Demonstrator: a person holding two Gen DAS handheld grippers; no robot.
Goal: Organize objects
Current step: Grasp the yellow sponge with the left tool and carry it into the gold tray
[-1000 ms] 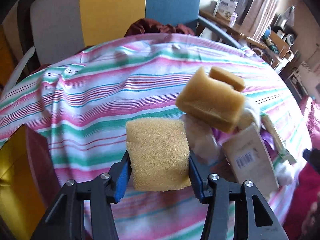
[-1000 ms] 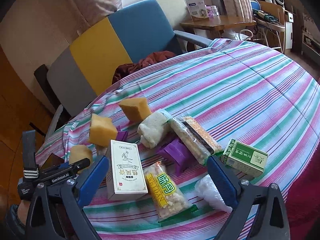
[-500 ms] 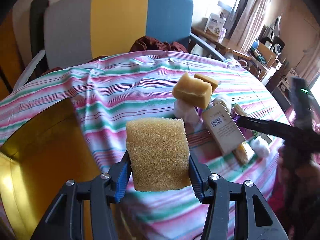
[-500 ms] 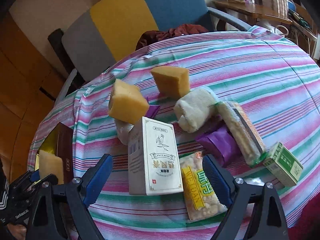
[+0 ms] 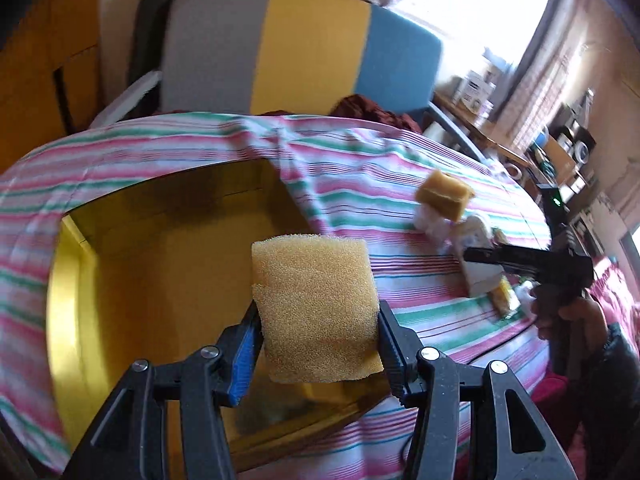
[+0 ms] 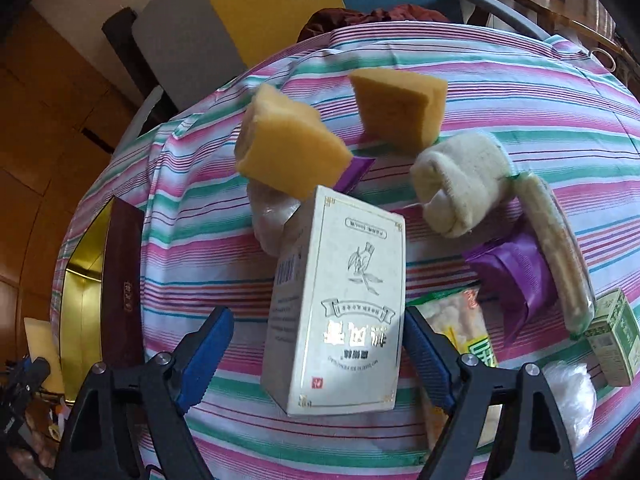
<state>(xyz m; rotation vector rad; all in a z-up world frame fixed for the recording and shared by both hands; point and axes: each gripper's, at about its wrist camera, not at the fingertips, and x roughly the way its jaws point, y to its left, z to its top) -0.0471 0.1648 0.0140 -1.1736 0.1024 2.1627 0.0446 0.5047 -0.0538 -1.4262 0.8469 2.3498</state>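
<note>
While hanging over the gold box, left gripper: clamped on the yellow sponge, low on its sides, so it drops straight in.
Gold box: open, at the table edge, apparently the sorting bin.
Right gripper: jaws just been closing, now astride the white carton, pads not yet pressing its sides.
White carton: leaning on the pile, so needs a side grip.
Remaining sponges: on the striped cloth, beyond the carton.
</note>
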